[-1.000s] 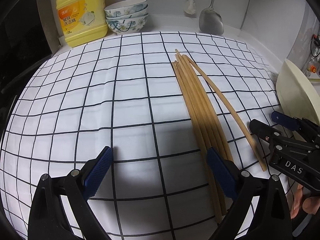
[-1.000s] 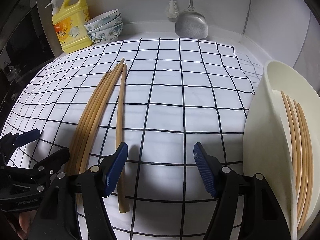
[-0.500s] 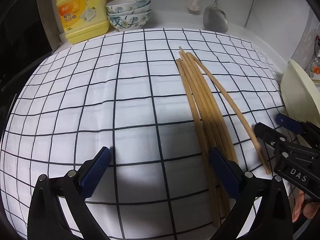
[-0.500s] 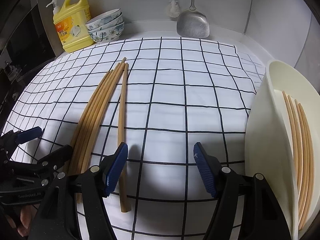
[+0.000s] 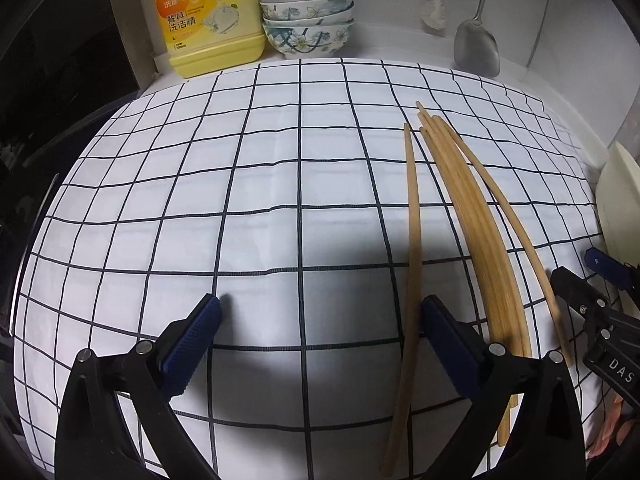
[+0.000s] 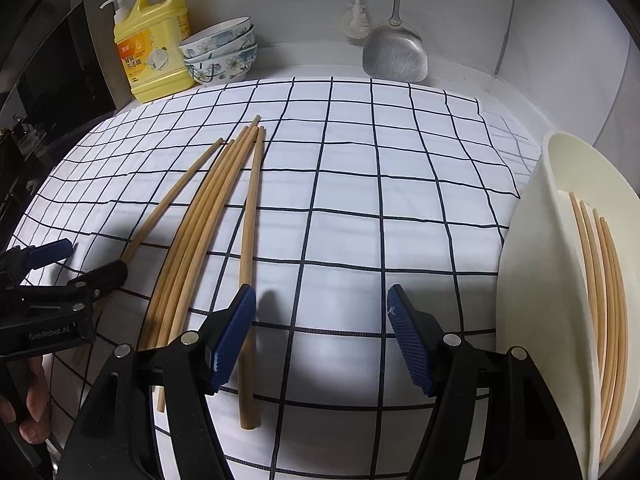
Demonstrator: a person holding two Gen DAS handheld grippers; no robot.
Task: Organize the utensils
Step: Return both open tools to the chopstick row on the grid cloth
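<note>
Wooden chopsticks (image 6: 188, 240) are seen lying loose on the checked cloth (image 6: 380, 184) over the desk, fanned from about 12 o'clock down towards 7 o'clock in the right wrist view. More chopsticks (image 6: 604, 292) are already stowed in the cream holder (image 6: 532, 264) at 3 o'clock. The task is therefore judged to be partly done, with a pick of a loose stick as the step in hand.

The left hand-held gripper (image 5: 320, 332) is held spread above the cloth with nothing between its pads; one chopstick (image 5: 412, 240), split off from the bundle, lies just inside its right finger. The right hand-held gripper (image 6: 320, 332) is likewise held wide and empty, with the rightmost stick (image 6: 249, 248) passing under its left finger.

For a clean pick, a single separated stick is best straddled near its thick end, the jaws lowered until the pads flank it, then closed squarely so that it is not rolled away. The tight bundle is better avoided, since neighbours could be dragged along or scattered.

At 10 to 11 o'clock a yellow detergent bottle (image 6: 154, 40) and stacked bowls (image 6: 222, 54) are kept well apart from the work. A metal spatula (image 6: 394, 54) hangs at 12 o'clock. The real hindrance is judged to be the two grippers' closeness over the same bundle.
</note>
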